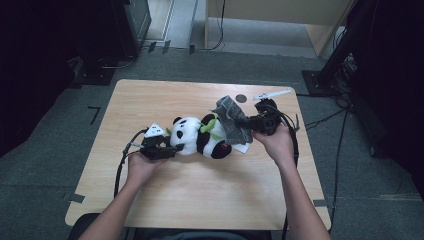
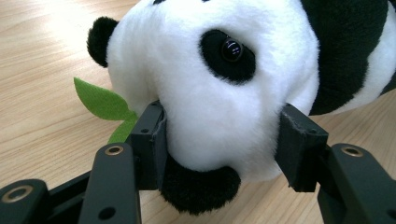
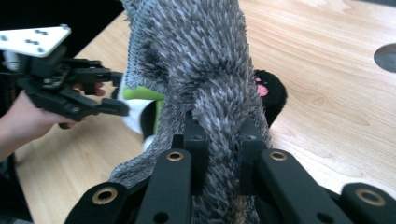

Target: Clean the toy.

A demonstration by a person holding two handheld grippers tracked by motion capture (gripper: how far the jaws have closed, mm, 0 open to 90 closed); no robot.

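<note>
At the left of the table (image 1: 150,200) the left gripper (image 1: 167,149) lies low in the person's hand, its jaws clamped on the panda (image 1: 200,137) by the head; in the left gripper view the pads (image 2: 152,140) press into the white plush on either side of the snout, a green leaf (image 2: 100,100) poking out beside the near ear. The panda lies on its side about mid-table, head toward the left gripper, feet toward the right; another bit of green sits at its chest. Over its lower half hangs a grey cloth (image 1: 232,120), raised off the wood; the right gripper (image 1: 248,121) has it pinched tight, the shaggy pile bunched between the jaws in the right gripper view (image 3: 219,154). A white scrap shows under the cloth's lower edge, perhaps a tag; I can't make it out. Beyond the right hand (image 1: 275,142) lie a dark round spot (image 1: 241,98) and a white strip (image 1: 272,94) near the far edge.
</note>
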